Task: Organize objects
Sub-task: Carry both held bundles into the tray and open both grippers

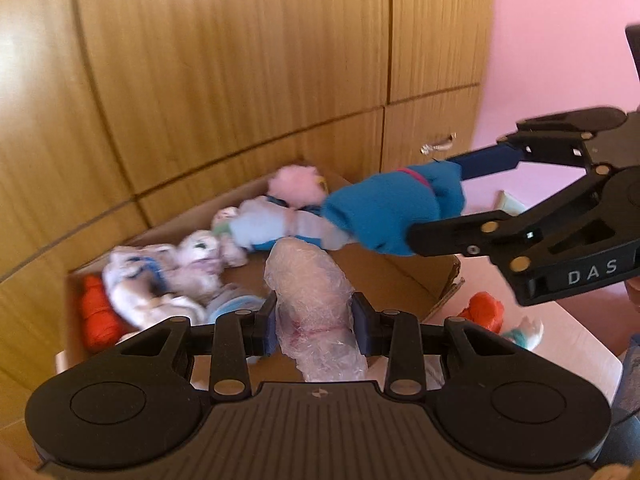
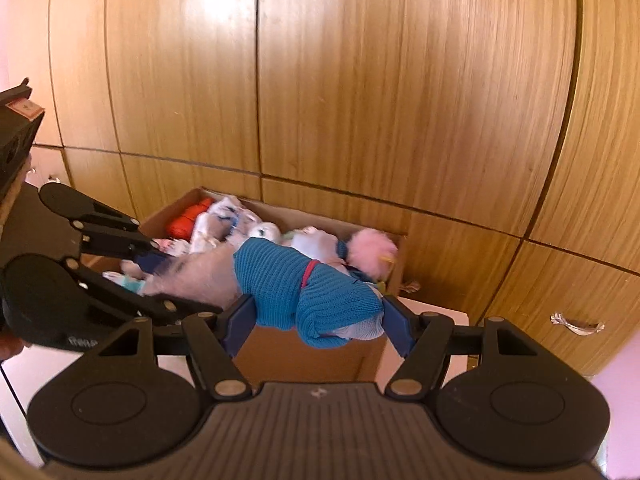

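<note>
My left gripper (image 1: 314, 322) is shut on a clear plastic-wrapped bundle (image 1: 316, 292) and holds it above the open cardboard box (image 1: 384, 276). My right gripper (image 2: 318, 322) is shut on a blue knitted garment (image 2: 304, 292) with a pink trim, also held over the box (image 2: 304, 356). In the left wrist view the right gripper (image 1: 432, 200) comes in from the right with the blue garment (image 1: 384, 208). In the right wrist view the left gripper (image 2: 148, 276) comes in from the left with its bundle (image 2: 196, 276). The box holds several plush toys (image 1: 168, 280), a pink fluffy toy (image 1: 296, 184) and orange yarn (image 1: 96, 316).
Wooden wardrobe doors (image 1: 240, 60) stand right behind the box. A drawer handle (image 2: 576, 324) is at the right. On the white tabletop (image 1: 568, 328) to the right lie an orange yarn ball (image 1: 484, 312) and a small teal toy (image 1: 524, 334). A pink wall (image 1: 560, 40) is at the far right.
</note>
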The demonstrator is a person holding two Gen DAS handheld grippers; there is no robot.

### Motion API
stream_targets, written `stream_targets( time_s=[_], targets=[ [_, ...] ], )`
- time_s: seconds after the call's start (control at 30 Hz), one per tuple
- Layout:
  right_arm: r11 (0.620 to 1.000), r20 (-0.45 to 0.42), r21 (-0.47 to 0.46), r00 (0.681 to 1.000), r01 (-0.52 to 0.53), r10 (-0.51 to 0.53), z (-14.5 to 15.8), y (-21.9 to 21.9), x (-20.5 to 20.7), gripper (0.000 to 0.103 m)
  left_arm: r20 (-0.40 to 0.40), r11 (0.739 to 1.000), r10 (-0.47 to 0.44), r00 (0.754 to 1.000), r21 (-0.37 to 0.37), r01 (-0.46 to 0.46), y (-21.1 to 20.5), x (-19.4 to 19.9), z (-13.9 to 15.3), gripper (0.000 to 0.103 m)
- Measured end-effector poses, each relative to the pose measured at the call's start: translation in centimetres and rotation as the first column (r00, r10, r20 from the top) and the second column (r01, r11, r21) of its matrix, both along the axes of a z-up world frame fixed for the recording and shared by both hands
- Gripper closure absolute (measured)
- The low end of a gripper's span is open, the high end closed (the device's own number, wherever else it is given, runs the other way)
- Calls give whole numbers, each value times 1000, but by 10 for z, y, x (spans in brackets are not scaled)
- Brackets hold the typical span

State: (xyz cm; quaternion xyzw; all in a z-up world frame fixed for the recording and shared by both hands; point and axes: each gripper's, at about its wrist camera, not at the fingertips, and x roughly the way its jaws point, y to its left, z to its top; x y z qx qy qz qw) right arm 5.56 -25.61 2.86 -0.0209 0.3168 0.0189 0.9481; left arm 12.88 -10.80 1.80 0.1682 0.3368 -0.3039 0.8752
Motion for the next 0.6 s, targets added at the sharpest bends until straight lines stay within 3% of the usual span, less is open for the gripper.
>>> stream_targets(
  time_s=[0.33,0.6],
  targets=[
    [1000,-70,2,997,-10,10,-27,-11,30,38,-41,996,-12,999,91,15,-16,40,-35,61],
    [999,-108,-14,993,-45,43,-40,-4,45,38,-31,990,1,1000,138,3,-11,55,-45,61]
  ],
)
